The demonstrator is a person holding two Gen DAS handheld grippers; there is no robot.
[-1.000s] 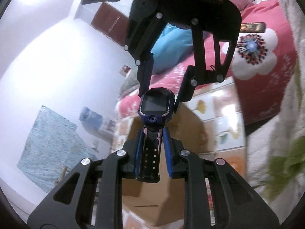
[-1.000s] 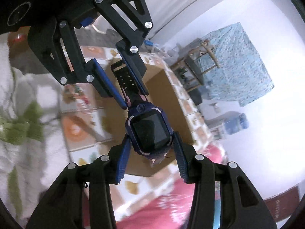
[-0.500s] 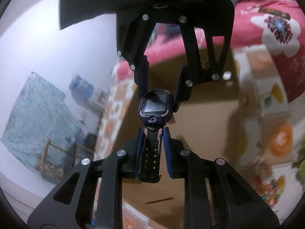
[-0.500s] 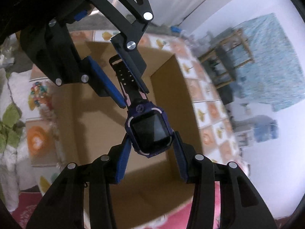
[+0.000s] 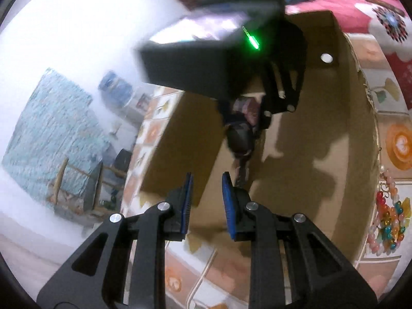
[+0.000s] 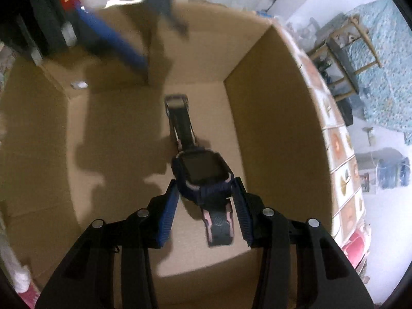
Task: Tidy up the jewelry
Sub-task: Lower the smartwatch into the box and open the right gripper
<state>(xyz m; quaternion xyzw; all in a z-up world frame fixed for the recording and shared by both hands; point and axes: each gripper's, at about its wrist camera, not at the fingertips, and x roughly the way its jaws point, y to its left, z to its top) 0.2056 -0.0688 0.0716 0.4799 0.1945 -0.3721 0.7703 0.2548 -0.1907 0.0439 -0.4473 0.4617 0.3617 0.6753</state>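
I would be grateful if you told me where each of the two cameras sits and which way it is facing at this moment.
Left wrist view: sits on the left hand-held gripper, looking forward and down into the open brown cardboard box; its own open blue-padded fingers show, with the right hand-held gripper blurred ahead.
Right wrist view: sits on the right hand-held gripper, looking steeply down into the box; its fingers clamp the dark blue smartwatch.
Shared: the box, the watch, and the teal patterned cloth over a wooden frame.
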